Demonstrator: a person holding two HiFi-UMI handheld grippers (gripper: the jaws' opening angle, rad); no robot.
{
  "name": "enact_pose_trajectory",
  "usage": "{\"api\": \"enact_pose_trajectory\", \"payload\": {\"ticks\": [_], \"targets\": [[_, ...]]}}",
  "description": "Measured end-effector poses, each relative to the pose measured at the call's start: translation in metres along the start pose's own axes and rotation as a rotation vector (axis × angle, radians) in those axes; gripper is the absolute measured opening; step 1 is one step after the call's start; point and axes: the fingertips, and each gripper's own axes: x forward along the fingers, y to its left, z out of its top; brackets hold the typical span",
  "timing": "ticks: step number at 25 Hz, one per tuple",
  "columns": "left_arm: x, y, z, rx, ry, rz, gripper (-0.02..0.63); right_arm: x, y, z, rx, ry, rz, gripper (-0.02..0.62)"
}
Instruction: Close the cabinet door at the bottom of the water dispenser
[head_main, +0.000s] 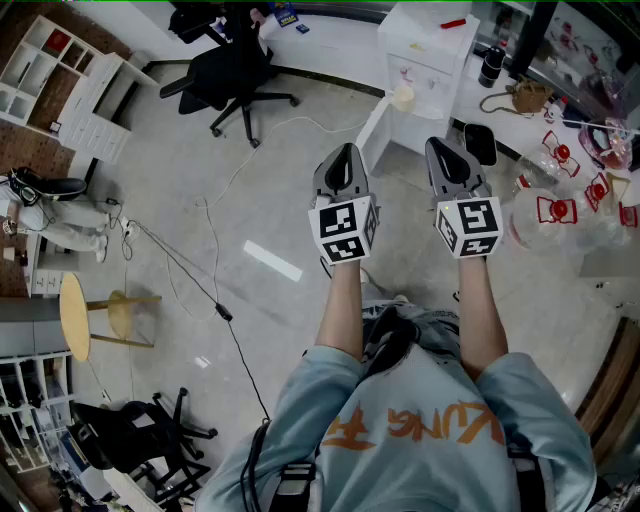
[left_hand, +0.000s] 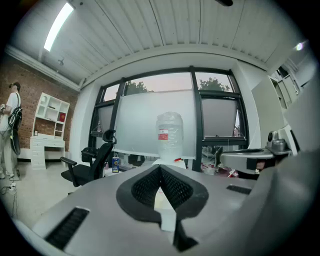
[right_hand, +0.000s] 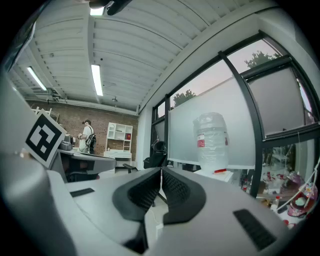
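cabinet door (head_main: 372, 128) hangs open at the base of the white water dispenser (head_main: 430, 55), just ahead of both claws. a clear water bottle (left_hand: 169, 134) stands upright on top, its fill unclear. left claw (head_main: 343, 152) and right claw (head_main: 446, 146) are each pressed together, gripping nothing.

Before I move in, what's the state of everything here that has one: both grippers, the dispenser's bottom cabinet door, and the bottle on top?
White cabinet door at the bottom of the white water dispenser: swung open.
Clear plastic water bottle: upright, seated on top of the dispenser.
Left gripper: shut, nothing between its jaws.
Right gripper: shut, nothing between its jaws.
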Motion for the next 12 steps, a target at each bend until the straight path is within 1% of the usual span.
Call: {"api": "enact_pose_trajectory", "payload": {"ticks": [3,6,12], "targets": [[-0.01,-0.003,0.003,0.005,0.004,0.003,0.008,-0.009,0.002,0.007,0.005,-0.013,0.006,0.032],[-0.011,-0.004,0.012,0.009,-0.004,0.001,0.008,-0.01,-0.007,0.015,0.036,-0.026,-0.02,0.032],[-0.014,0.01,0.027,0.01,-0.029,0.022,0.008,0.001,-0.009,0.028,0.039,-0.046,-0.013,0.032]]}}
